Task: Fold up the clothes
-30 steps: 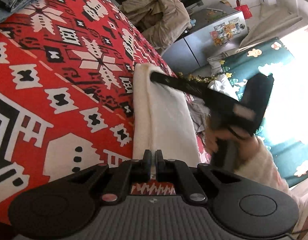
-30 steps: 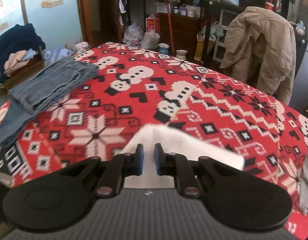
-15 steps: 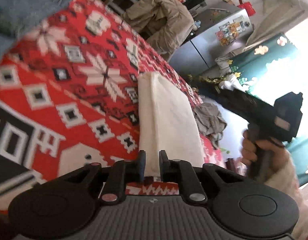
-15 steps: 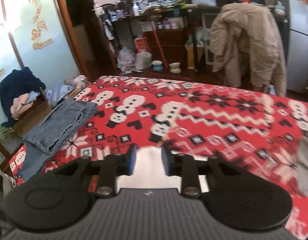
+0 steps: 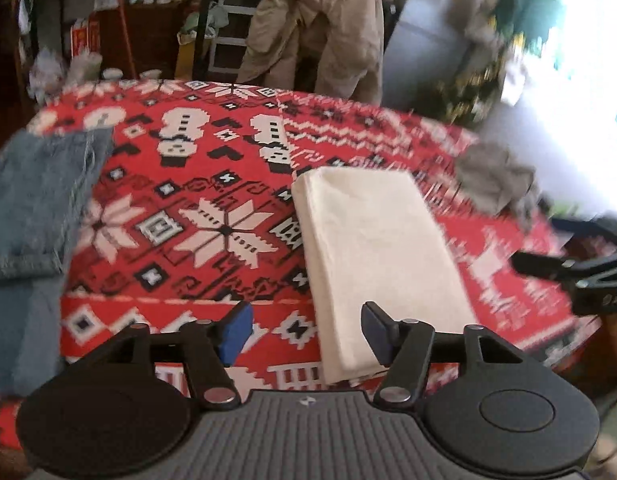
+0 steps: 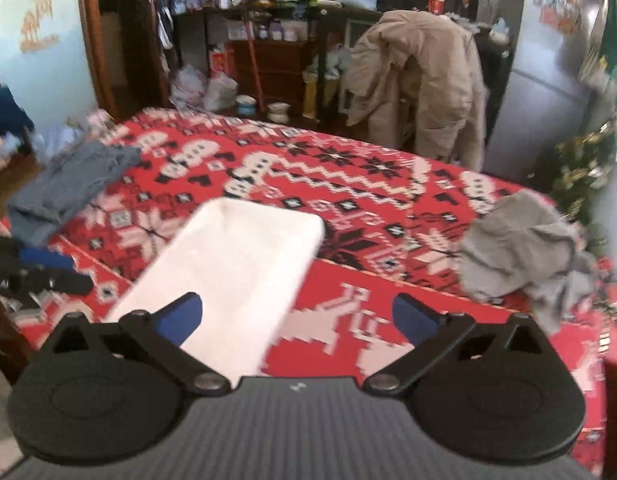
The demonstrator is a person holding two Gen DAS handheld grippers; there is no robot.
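Cloth (image 5: 372, 252), white and folded into a long rectangle, lies flat on the red blanket (image 5: 212, 184). Left gripper (image 5: 304, 330) and right gripper (image 6: 296, 316) have just been opening; both are spread, nothing between them.

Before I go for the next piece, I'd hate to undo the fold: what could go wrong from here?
1. The folded white cloth has its near end at the edge of the red blanket; it may slide off.
2. Both tongs, left and right, have just been opening, nothing between them. A low sweep could snag the cloth.
3. The crumpled grey garment also lies near the edge and could fall when pulled.
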